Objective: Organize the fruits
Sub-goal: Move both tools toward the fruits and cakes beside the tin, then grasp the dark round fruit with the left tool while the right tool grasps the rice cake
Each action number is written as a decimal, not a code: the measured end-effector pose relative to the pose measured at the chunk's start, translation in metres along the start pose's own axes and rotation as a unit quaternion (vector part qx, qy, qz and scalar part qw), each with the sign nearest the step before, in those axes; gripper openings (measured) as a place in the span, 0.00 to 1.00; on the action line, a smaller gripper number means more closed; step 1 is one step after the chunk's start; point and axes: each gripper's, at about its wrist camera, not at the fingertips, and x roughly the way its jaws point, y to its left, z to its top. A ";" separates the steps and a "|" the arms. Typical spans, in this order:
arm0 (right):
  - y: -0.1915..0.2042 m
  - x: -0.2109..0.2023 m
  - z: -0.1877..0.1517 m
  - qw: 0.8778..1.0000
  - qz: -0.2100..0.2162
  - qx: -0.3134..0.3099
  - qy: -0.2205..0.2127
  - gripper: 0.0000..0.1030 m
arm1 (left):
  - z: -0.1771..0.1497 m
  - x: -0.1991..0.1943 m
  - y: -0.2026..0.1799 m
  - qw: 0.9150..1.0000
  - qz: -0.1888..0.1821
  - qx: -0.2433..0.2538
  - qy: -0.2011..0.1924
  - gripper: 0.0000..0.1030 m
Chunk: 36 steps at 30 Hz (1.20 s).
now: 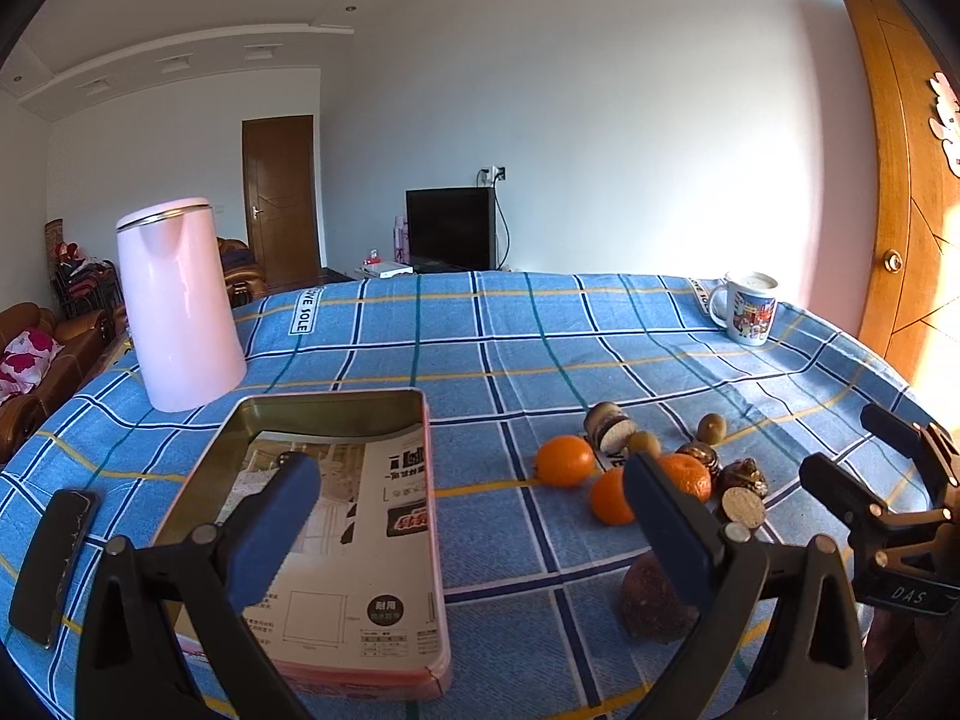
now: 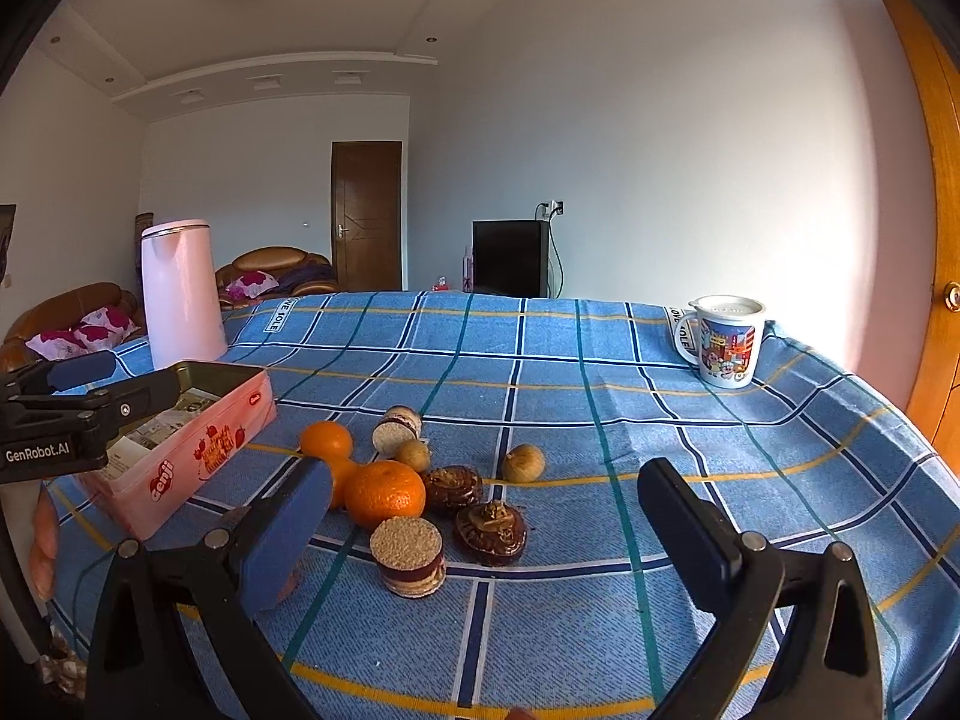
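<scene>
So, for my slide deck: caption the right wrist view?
Open right gripper above oranges, snacks and small fruit on a checked tablecloth, pink tin alongside.

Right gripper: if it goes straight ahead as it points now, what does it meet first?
Likely the round snack lying between the open right gripper fingers, then the oranges; depth is uncertain.

The tablecloth is blue, checked with white, navy, teal and yellow lines. On it lie bright orange oranges, dull tan-green small round fruits and dark brown glossy pieces. The tin is pink with red print, the kettle pale pink, and the mug white with a multicoloured cartoon.
</scene>
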 end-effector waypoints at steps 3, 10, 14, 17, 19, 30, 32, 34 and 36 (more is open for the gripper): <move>-0.001 0.000 -0.001 1.000 -0.001 0.001 0.000 0.99 | -0.004 0.001 -0.007 1.000 -0.007 0.006 0.005 1.00; -0.006 0.004 -0.005 1.000 -0.003 0.001 0.010 0.99 | -0.014 0.002 -0.021 0.999 -0.025 0.021 0.014 1.00; -0.009 0.007 -0.008 1.000 0.002 0.005 0.020 0.99 | -0.019 0.004 -0.029 0.999 -0.032 0.030 0.022 1.00; -0.012 0.010 -0.009 0.999 0.009 0.012 0.030 0.99 | -0.020 0.004 -0.033 0.998 -0.034 0.036 0.023 1.00; -0.011 0.012 -0.009 0.999 0.009 0.012 0.033 0.99 | -0.020 0.005 -0.035 0.998 -0.036 0.038 0.025 1.00; -0.010 0.018 -0.013 0.999 0.016 0.014 0.050 0.98 | -0.023 0.010 -0.040 0.998 -0.041 0.037 0.033 1.00; -0.010 0.018 -0.014 0.998 0.017 0.014 0.052 0.95 | -0.023 0.011 -0.040 0.998 -0.044 0.036 0.033 1.00; -0.010 0.019 -0.015 0.998 0.018 0.013 0.056 0.90 | -0.025 0.011 -0.043 0.998 -0.046 0.037 0.035 1.00; -0.011 0.020 -0.017 0.998 0.021 0.015 0.061 0.88 | -0.027 0.011 -0.045 0.997 -0.049 0.038 0.037 1.00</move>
